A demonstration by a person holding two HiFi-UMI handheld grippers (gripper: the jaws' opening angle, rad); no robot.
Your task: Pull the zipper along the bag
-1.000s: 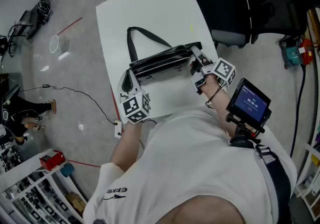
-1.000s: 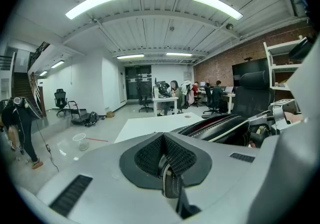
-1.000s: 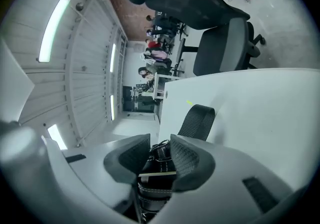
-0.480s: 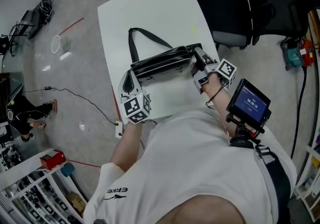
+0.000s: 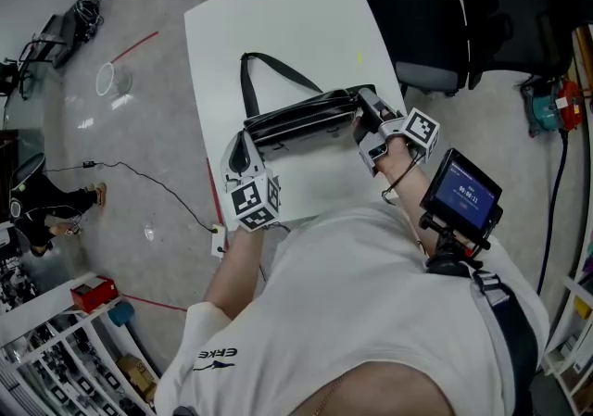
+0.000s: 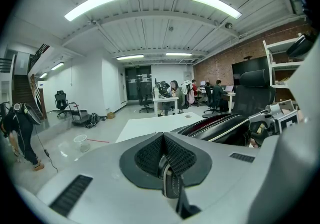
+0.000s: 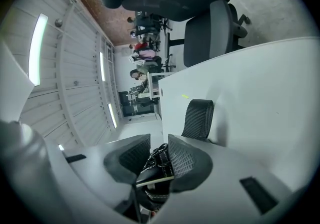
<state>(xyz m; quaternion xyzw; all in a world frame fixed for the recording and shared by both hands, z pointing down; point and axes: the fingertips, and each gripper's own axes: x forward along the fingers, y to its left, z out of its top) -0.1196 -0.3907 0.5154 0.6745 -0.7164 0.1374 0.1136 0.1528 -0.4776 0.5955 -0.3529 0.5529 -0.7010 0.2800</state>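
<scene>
Left gripper (image 6: pixel 162 140): jaws pressed together on a narrow black stitched tab (image 6: pixel 170 184) at the near-left end of the black handbag (image 5: pixel 296 118). Whether this tab is the zipper pull or an end tab cannot be told.

Right gripper (image 7: pixel 157 150): jaws pinching the stitched black edge at the opposite, far-right end of the handbag. The webbing strap (image 7: pixel 197 118) loops just beyond the jaws.

The handbag lies on the white table (image 5: pixel 278 25), with its long axis running from the left gripper up and rightward to the right gripper. The zipper line follows this axis, so each gripper holds one end of the travel path.

If the left gripper holds the pull, travel is toward the right gripper while the right gripper anchors the bag.
</scene>
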